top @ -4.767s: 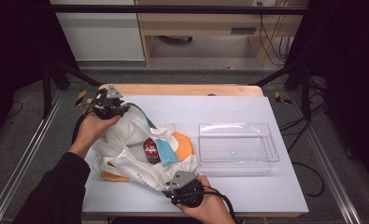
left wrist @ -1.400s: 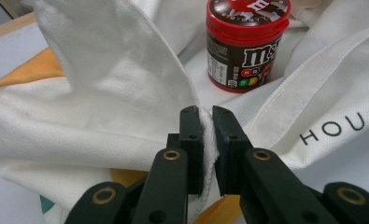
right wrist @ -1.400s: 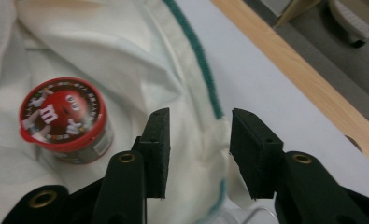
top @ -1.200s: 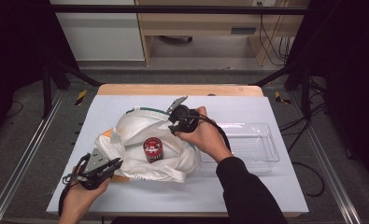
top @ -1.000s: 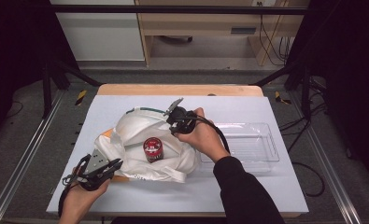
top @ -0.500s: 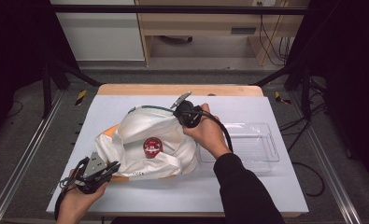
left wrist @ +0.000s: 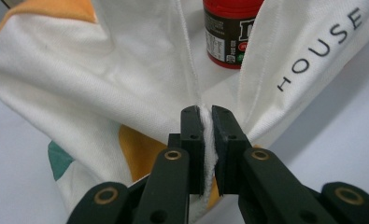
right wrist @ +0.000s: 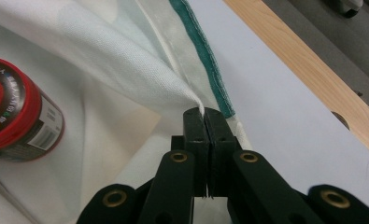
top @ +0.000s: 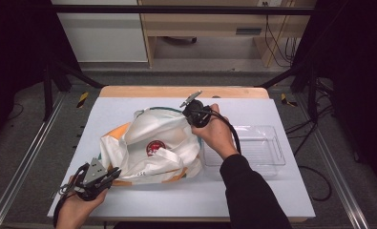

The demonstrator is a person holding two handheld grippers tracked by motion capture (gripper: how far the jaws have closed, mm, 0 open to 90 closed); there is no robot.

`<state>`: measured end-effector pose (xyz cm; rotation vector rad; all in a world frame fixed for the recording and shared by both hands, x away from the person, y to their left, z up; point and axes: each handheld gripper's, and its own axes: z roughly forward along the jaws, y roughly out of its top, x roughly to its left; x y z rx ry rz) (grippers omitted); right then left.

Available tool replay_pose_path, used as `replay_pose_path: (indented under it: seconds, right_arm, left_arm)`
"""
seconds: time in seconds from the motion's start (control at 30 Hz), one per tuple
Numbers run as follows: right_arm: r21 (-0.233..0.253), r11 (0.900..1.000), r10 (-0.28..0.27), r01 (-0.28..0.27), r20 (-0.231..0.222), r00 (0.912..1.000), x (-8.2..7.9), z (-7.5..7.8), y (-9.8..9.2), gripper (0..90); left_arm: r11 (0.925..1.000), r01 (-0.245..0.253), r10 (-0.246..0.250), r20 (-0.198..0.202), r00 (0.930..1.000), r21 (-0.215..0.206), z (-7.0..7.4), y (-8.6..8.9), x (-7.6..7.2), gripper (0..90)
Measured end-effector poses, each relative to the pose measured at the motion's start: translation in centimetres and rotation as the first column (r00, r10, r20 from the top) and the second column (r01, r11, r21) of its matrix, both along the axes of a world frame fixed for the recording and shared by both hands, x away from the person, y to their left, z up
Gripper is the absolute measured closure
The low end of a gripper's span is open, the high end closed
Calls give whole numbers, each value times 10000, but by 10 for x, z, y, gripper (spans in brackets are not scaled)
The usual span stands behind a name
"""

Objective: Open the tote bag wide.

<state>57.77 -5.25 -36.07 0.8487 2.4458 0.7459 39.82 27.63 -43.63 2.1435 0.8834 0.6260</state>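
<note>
Right tool (top: 192, 106) lifts bag (top: 150, 145) rim higher above jar (top: 154, 147) | both tools clamp cloth, left tool (top: 110, 174) at near edge | mouth widening

clear plastic tray (top: 267, 143) on the white table (top: 291, 191)

The white cloth bag (left wrist: 102, 79) carries the word "HOUSE" in dark capitals along one edge (seen in the left gripper view). The red-lidded jar (left wrist: 229, 32) shows a white "m" on its brown label; its small print is unreadable.
</note>
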Motion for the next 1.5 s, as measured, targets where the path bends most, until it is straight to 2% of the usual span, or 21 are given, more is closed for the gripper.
replay_pose_path:
  seconds: [0.03, 0.1, 0.13, 0.2, 0.23, 0.3, 0.4, 0.47, 0.5, 0.53, 0.57, 0.7, 0.73, 0.83, 0.97, 1.13, 1.27, 1.37, 1.5]
  right_arm:
    - [-25, 10000, -15, 15, -13, 10000, 1, -1, -1, 898]
    - [-213, 9998, -35, 35, -15, 10000, 3, -3, -2, 897]
    - [-237, 9997, -117, 116, -68, 9999, 4, -5, -3, 897]
    - [66, 9998, -183, 185, -211, 9996, 5, -7, -4, 896]
    - [31, 9999, -159, 160, -194, 9997, 4, -7, -3, 896]
    - [-139, 9998, -138, 136, -91, 9999, 2, -5, -1, 894]
    - [-115, 9998, -163, 162, -70, 9998, 2, -5, -4, 891]
    - [63, 9998, -190, 191, -146, 9997, 2, -5, -5, 888]
    - [114, 9998, -184, 186, -167, 9997, 2, -6, -5, 883]
    - [387, 9992, -73, 77, -111, 9999, 0, -6, -5, 847]
    - [387, 9992, -73, 77, -111, 9999, 0, -6, -5, 847]
    - [910, 9957, 174, -181, 78, 9998, -6, -2, -8, 717]
    - [1175, 9924, 349, -377, 259, 9991, -12, 4, -8, 663]
    - [1332, 9899, 431, -481, 403, 9983, -19, 10, -8, 611]
    - [1528, 9837, 869, -951, 597, 9944, -43, 17, -7, 565]
    - [1794, 9755, 1173, -1275, 661, 9909, -65, 19, -7, 544]
    - [1984, 9700, 1265, -1405, 818, 9886, -81, 19, -8, 530]
    - [2023, 9659, 1483, -1617, 802, 9857, -93, 20, -8, 513]
    - [2168, 9578, 1739, -1889, 866, 9810, -104, 23, -4, 497]
  left_arm:
    - [10000, 22, -23, -132, 9999, -26, -1, 0, -1, 835]
    - [9999, 7, -5, -114, 9999, 136, -1, 3, -1, 835]
    - [10000, -56, 56, -92, 9999, 17, -2, 3, -2, 835]
    - [9999, -83, 82, 37, 10000, 59, -2, 4, -2, 835]
    - [9998, -7, 8, -70, 10000, 191, -2, 4, -2, 834]
    - [9999, -35, 35, -33, 10000, 164, -2, 2, -3, 834]
    - [9998, 13, -11, -68, 10000, 204, -2, 2, -4, 834]
    - [9996, -14, 12, 64, 10000, 275, -2, 3, -3, 834]
    - [9999, 75, -74, -100, 9999, 112, -2, 1, -3, 833]
    - [9996, 39, -43, 153, 9999, 293, -1, 2, -2, 830]
    - [9997, 23, -27, 155, 9999, 226, -1, 2, -2, 830]
    - [10000, -50, 50, 293, 9996, -7, -1, 1, -2, 816]
    - [10000, -59, 60, 325, 9995, -48, -1, 1, -2, 776]
    - [9997, -138, 147, 497, 9987, -181, 1, 0, -3, 729]
    - [9989, -207, 236, 713, 9972, -416, 6, 0, -3, 636]
    - [9990, -303, 332, 889, 9955, -337, 12, -2, 0, 564]
    - [9973, -457, 524, 1199, 9914, -575, 26, 1, 9, 491]
    - [9959, -477, 566, 1185, 9913, -764, 34, 4, 18, 445]
    - [9970, -449, 523, 1229, 9910, -623, 43, 2, 31, 407]
